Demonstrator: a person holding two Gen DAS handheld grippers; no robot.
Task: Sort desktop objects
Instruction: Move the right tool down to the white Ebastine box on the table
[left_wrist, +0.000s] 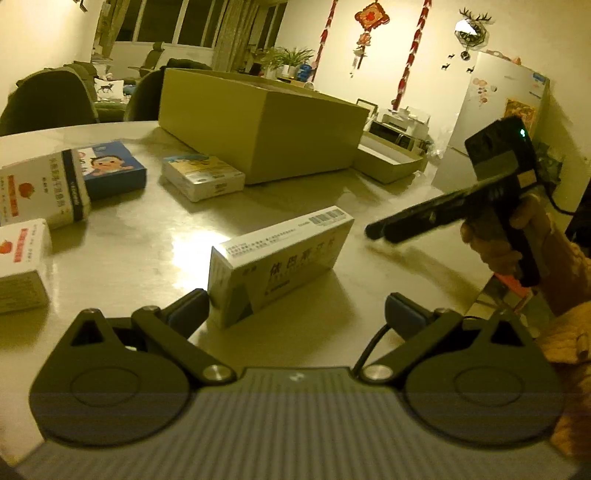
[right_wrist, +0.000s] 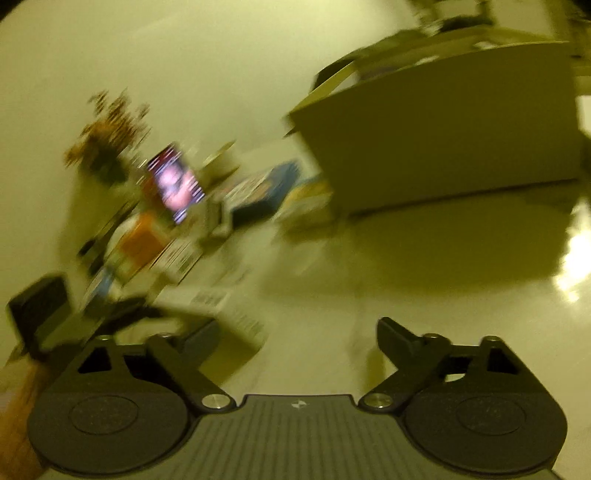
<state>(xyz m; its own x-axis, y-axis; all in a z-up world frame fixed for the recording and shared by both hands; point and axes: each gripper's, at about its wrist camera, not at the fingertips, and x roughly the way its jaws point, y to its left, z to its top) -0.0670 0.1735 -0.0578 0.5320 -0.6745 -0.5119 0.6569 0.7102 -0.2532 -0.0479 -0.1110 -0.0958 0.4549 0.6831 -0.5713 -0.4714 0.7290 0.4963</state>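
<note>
Left hand-held gripper (left_wrist: 295, 310): jaws spread wide, pads pressing on nothing, pointing forward and tilted downward. Right hand-held gripper (right_wrist: 297, 338): jaws apart with nothing between them; in the left wrist view it is angled downward, gripped at the handle by the person's right hand (left_wrist: 496, 240) in a yellow sleeve (left_wrist: 570, 317).

Glossy pale table (left_wrist: 155, 236), matt cardboard box (left_wrist: 258, 122), smooth printed-card medicine carton (left_wrist: 280, 258).
</note>
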